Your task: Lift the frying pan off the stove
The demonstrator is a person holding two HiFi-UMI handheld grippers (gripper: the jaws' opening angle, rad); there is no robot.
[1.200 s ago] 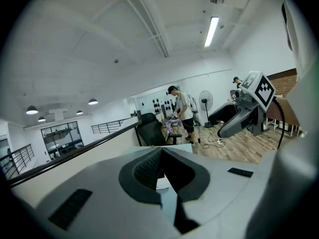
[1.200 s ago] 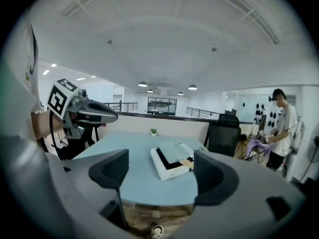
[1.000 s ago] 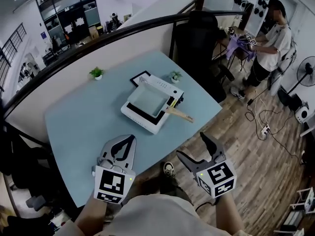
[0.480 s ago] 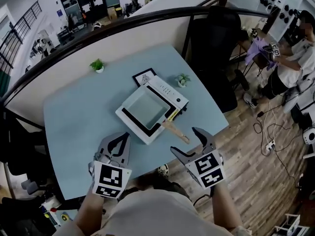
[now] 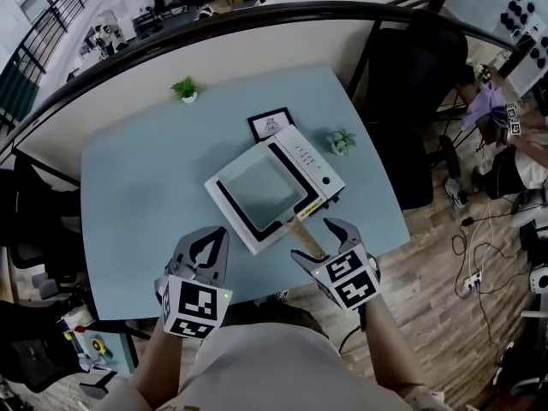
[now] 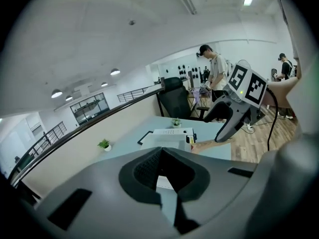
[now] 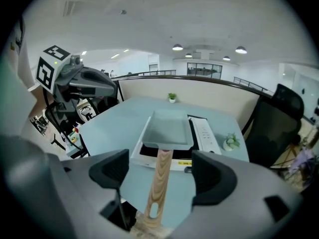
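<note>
Right gripper view shows the right gripper (image 7: 159, 168) spread wide, its jaws either side of the wooden handle (image 7: 158, 183) without pinching it. The frying pan (image 7: 167, 128) sits empty on the stove (image 7: 204, 133), toward the tabletop's (image 5: 137, 195) near right corner. Clamping far out on the handle may let the pan droop or twist, perhaps nudging the stove edgeward. The left gripper (image 5: 221, 235) is clenched on nothing.

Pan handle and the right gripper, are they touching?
Apart. The right gripper view shows the right gripper open, the pan handle between its jaws with clear gaps on both sides.
</note>
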